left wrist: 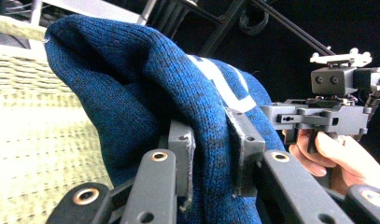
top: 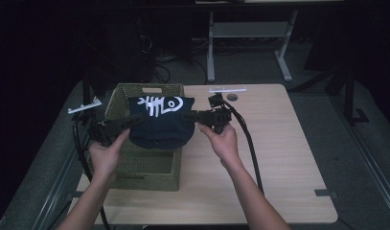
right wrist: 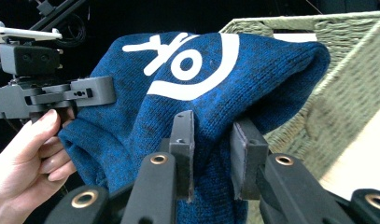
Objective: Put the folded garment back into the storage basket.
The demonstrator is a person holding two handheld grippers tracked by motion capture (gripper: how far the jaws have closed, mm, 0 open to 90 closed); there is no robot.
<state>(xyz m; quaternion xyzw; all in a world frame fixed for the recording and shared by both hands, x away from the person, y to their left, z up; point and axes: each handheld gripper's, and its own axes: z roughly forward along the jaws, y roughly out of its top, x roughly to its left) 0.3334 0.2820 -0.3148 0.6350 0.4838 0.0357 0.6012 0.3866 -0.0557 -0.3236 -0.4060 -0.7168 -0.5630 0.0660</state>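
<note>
Sweater: blue knit sweater (top: pixel 161 125) stretched above the wicker basket (top: pixel 149 165) at the bench's left edge
Jaws: left gripper (left wrist: pixel 211 156) and right gripper (right wrist: pixel 213 154) each clamp a fold

A light wooden table top (top: pixel 279 158) carries a small dark round disc (top: pixel 232 97) near its far edge, just beside a flat white strip (top: pixel 227 89). Beyond the far edge stands a white metal desk frame (top: pixel 250 33) on the grey floor (top: pixel 250 67), with black cables (top: pixel 159 64) lying loose to its left.
</note>
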